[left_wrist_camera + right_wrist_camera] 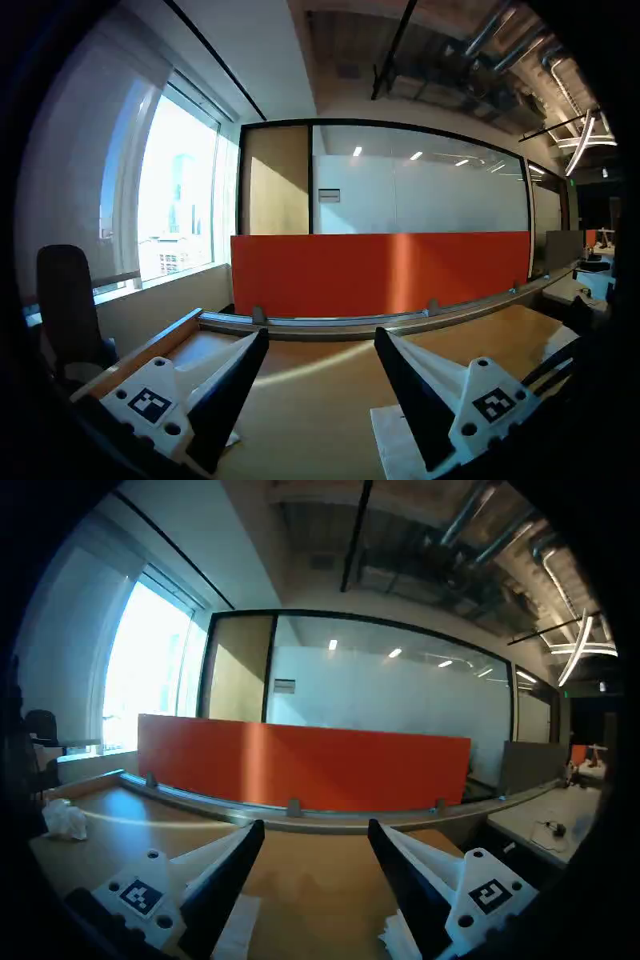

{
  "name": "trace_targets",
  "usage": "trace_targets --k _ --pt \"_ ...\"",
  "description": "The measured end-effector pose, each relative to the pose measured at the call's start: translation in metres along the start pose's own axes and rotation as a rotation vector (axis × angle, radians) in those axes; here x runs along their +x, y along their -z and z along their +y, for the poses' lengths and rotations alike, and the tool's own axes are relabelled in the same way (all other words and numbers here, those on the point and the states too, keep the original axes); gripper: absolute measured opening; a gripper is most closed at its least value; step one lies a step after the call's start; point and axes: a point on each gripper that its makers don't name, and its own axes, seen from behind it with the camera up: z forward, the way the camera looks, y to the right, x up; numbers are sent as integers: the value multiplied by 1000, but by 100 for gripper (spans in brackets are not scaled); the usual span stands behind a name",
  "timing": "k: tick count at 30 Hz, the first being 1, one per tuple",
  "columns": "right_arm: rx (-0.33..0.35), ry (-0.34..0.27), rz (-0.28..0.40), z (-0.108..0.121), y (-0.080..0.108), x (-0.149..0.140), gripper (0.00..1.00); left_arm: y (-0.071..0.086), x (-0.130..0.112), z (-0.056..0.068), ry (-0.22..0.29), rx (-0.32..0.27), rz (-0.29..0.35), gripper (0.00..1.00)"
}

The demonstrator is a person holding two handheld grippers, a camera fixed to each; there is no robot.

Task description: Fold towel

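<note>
Setting: office room; wooden table (320, 416) bounded at its far edge by a metal rail and an orange partition (384, 272), with a bright window (176, 200) to one side.
Left gripper (320, 332): jaws released and spread wide, nothing between them, held above the table and aimed level at the partition.
Right gripper (314, 824): jaws likewise released, gap bare, same level aim.
Towel (392, 440): white cloth lying on the table at the lower edge of the left gripper view, just beside one finger. Similar white cloth edges show low in the right gripper view; whether they are one piece cannot be told.
Other item: crumpled white wad (66, 818) on the table, well apart from the jaws.
Step in hand: approach; judged not yet grasped, no fold visible.
Next move: tilt both grippers down toward the cloth, place each pair of jaws over a corner, then clench before lifting.
</note>
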Motion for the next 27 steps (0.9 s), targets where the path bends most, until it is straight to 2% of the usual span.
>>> trace_targets --k 5,9,16,21,27 --pt "7 0 9 -3 0 31 100 0 26 -2 -10 -3 -1 98" --pt "3 4 12 -1 0 42 100 0 35 0 -3 -14 -8 98" --pt "-2 2 9 2 0 50 100 0 39 3 -15 -28 -25 98" --pt "10 9 0 1 1 52 100 2 35 10 -29 -57 -51 98" --pt "91 10 -10 -18 1 59 100 1 31 21 -54 -116 -96 98"
